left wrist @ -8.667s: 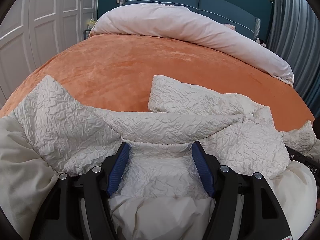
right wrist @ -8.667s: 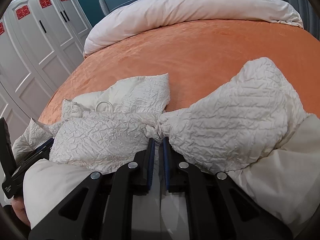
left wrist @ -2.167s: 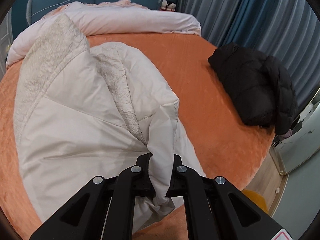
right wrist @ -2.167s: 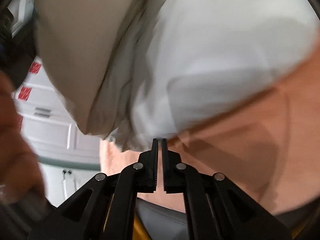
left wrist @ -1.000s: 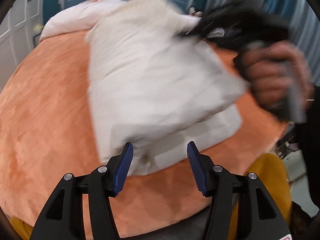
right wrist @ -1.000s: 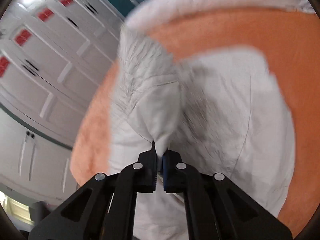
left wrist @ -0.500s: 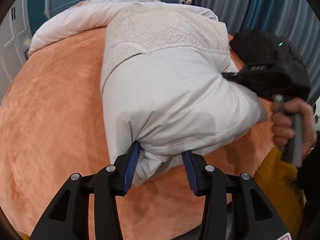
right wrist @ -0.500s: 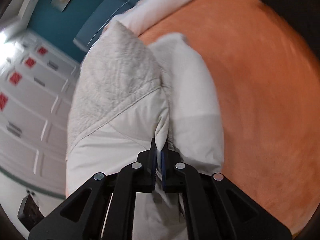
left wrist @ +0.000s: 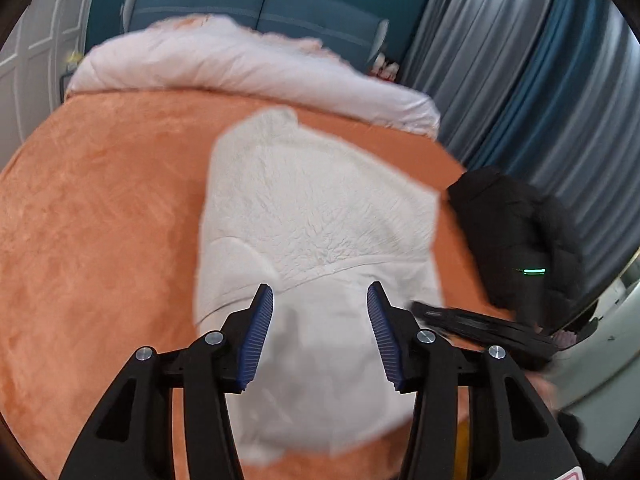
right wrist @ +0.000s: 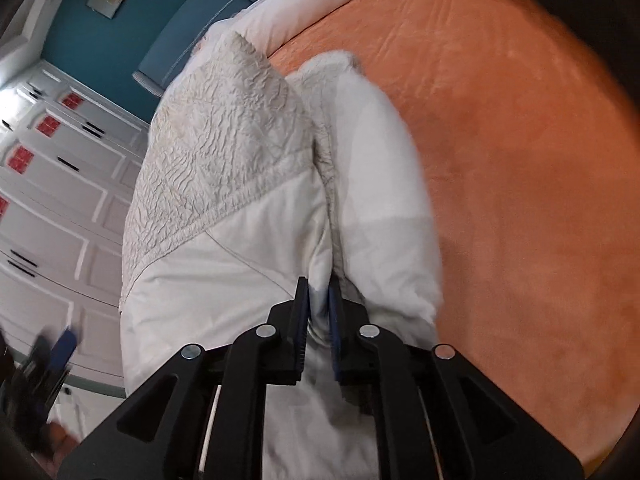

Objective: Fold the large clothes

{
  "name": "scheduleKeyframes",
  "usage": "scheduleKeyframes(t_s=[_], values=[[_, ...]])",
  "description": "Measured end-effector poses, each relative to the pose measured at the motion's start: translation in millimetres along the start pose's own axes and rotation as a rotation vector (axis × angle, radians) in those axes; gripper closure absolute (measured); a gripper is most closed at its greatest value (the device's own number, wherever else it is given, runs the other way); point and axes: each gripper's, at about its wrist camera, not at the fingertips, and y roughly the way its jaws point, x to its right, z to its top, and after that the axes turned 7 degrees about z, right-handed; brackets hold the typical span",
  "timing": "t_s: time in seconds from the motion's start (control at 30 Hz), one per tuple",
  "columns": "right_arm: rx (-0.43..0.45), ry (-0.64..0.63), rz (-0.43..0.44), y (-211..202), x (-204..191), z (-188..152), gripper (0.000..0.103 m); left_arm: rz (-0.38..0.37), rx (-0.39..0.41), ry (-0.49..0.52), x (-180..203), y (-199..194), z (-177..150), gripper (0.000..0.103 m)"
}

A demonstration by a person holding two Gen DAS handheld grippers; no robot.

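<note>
Nearest, the left hand-held gripper [left wrist: 320, 332] hangs with jaws wide and opening, clear of the cream coat [left wrist: 316, 220] folded on the orange bed [left wrist: 92, 220] beneath. The right hand-held gripper [right wrist: 319, 312], narrow but opening, has a coat fold between its pads. Beyond lies a black jacket [left wrist: 520, 232].

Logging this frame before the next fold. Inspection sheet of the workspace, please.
Surface: orange bedspread, rumpled.
Job's things: cream coat lying folded on it.
Clutter: black jacket at the bed's edge; pale duvet by the headboard.
Grippers: left gripper open and opening over the coat, not pressing it; right gripper jaws opening, coat fold between them.
Cables: nothing seen.
Surroundings: blue curtains, white wardrobe.
</note>
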Motion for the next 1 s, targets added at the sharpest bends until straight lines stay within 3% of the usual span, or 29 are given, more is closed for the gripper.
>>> scheduleKeyframes(t_s=[0.07, 0.2, 0.27, 0.37, 0.5, 0.6, 0.8, 1.0], values=[[0.061, -0.066, -0.051, -24, -19, 7, 0.092, 0.035, -0.04, 0.015, 4, 28, -3, 0.056], [0.165, -0.255, -0.092, -56, -78, 46, 0.093, 0.109, -0.015, 0.051, 15, 41, -14, 0.053], [0.168, -0.317, -0.086, -47, -102, 66, 0.093, 0.12, -0.015, 0.049, 19, 42, -15, 0.053], [0.142, -0.405, -0.155, -2, -128, 91, 0.093, 0.138, -0.025, 0.049, 23, 45, -15, 0.052], [0.045, -0.39, -0.255, 74, -108, 100, 0.099, 0.15, -0.037, 0.054, 25, 47, -11, 0.052], [0.0, -0.363, -0.264, 106, -82, 93, 0.1, 0.122, -0.031, 0.064, 24, 50, -11, 0.052], [0.017, -0.264, -0.197, 127, -43, 82, 0.103, 0.129, 0.007, 0.118, 33, 62, -19, 0.05], [0.018, -0.268, -0.205, 140, -34, 80, 0.103, 0.137, 0.024, 0.168, 36, 72, -24, 0.049]])
